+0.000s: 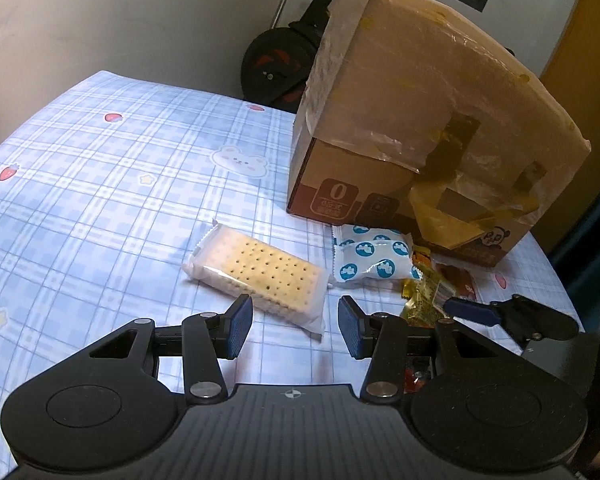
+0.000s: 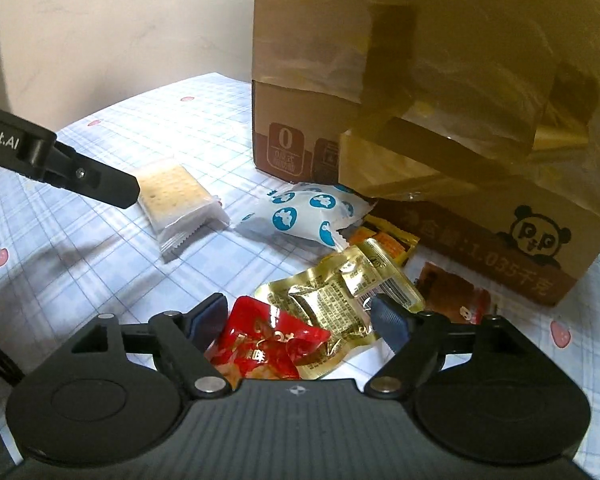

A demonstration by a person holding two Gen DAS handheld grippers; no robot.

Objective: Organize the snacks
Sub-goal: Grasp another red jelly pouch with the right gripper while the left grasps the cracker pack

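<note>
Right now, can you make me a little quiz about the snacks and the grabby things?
1. True or false: the cracker pack lies flat on the checked cloth, gripped by nothing.
2. Which snack is nearest the open fingers of the right hand-held gripper?
A. the red packet
B. the white packet with blue spots
C. the cracker pack
3. Fill in: the snacks lie in front of a big cardboard ____.

Key
1. True. The left hand-held gripper is open and the pack's near end lies just ahead of its fingers.
2. A
3. box
</note>
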